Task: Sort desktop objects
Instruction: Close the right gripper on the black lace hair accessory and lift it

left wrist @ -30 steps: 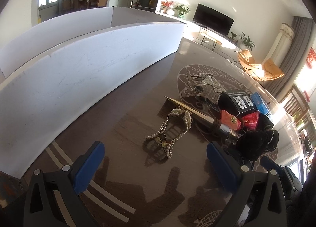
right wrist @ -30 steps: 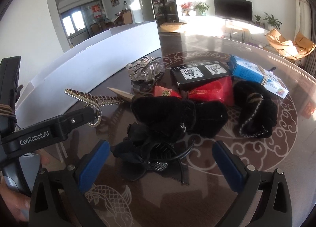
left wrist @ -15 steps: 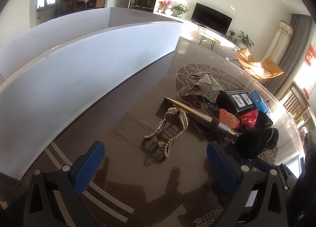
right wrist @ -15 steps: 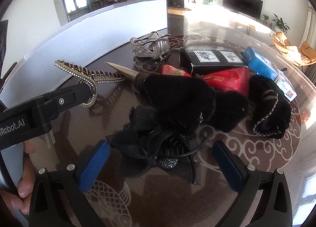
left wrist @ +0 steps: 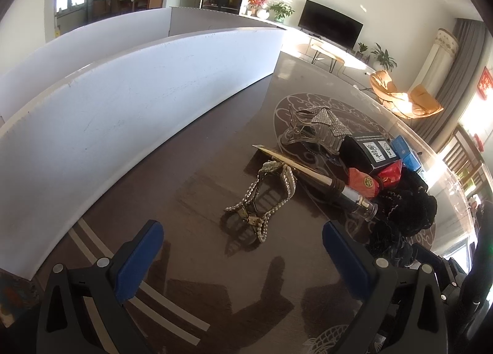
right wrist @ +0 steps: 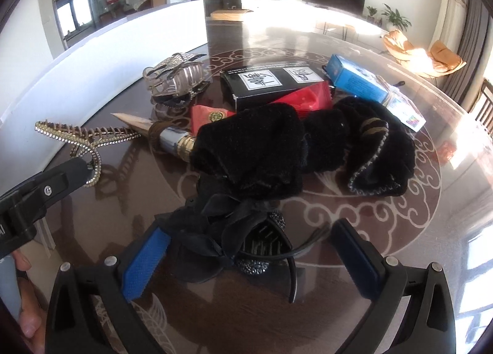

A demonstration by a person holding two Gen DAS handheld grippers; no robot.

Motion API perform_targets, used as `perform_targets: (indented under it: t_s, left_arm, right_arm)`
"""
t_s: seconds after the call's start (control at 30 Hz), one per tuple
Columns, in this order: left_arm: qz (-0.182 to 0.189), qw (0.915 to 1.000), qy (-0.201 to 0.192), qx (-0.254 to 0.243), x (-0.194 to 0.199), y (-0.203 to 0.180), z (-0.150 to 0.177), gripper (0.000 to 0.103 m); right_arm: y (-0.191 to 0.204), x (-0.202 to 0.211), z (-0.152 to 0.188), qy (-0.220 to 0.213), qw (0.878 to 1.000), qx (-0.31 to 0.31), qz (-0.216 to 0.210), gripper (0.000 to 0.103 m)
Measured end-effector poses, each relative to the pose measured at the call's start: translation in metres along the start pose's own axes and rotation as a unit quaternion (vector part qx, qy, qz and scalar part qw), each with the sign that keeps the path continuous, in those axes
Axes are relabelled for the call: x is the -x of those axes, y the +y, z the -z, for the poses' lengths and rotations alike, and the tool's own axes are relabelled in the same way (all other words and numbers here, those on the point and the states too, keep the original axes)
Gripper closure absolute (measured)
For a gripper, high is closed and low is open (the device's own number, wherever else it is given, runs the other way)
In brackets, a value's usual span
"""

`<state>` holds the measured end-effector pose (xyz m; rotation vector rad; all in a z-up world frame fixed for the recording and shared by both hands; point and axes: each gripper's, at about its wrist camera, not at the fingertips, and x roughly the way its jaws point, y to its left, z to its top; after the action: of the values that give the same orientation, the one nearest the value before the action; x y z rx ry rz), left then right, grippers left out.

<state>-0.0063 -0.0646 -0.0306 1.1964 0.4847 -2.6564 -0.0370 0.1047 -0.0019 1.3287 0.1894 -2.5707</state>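
Observation:
A pile of small objects lies on the dark glass-topped table (right wrist: 354,261). My right gripper (right wrist: 246,257) is open, its blue pads on either side of a black bow hair clip (right wrist: 234,240). Behind it lie black velvet pouches (right wrist: 258,150), a gold-tipped dagger-shaped piece (right wrist: 166,135), a pearl claw clip (right wrist: 77,141), a silver rhinestone claw clip (right wrist: 175,74), a black box (right wrist: 271,83), a red packet (right wrist: 305,98) and a blue box (right wrist: 360,83). My left gripper (left wrist: 243,252) is open and empty, just short of the pearl claw clip (left wrist: 262,197).
A long white board (left wrist: 123,114) stands upright along the table's left side. The left gripper's arm (right wrist: 40,187) shows at the left of the right wrist view. The table's far edge borders a sunlit living room.
My right gripper has moved forward and down so its pads now flank the black bow clip. My left gripper has barely moved.

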Motion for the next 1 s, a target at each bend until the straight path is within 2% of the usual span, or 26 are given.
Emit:
perform_targets:
  t_s: [0.23,0.47,0.67,0.83,1.0]
  left_arm:
    - [0.026,0.9984,0.023,0.045,-0.008,0.013,-0.001,0.000]
    - [0.029,0.9984,0.023,0.042,-0.009,0.010,-0.001,0.000]
    - [0.034,0.9985,0.026,0.034,-0.009,0.008,-0.001,0.000]
    - [0.037,0.9989,0.015,0.026,-0.004,0.007,-0.002,0.000]
    - [0.036,0.9990,0.024,0.010,-0.007,0.002,-0.003,0.000]
  right_arm:
    - [-0.040,0.009,0.004,0.001,0.998,-0.051,0.038,0.000]
    - [-0.080,0.019,0.009,0.000,0.998,-0.054,0.039,0.000]
    - [-0.083,0.025,0.024,-0.001,1.000,-0.018,0.014,0.000]
    - [-0.085,0.028,0.031,-0.002,1.000,-0.017,0.009,0.000]
    - [-0.083,0.027,0.033,-0.002,1.000,-0.015,0.012,0.000]
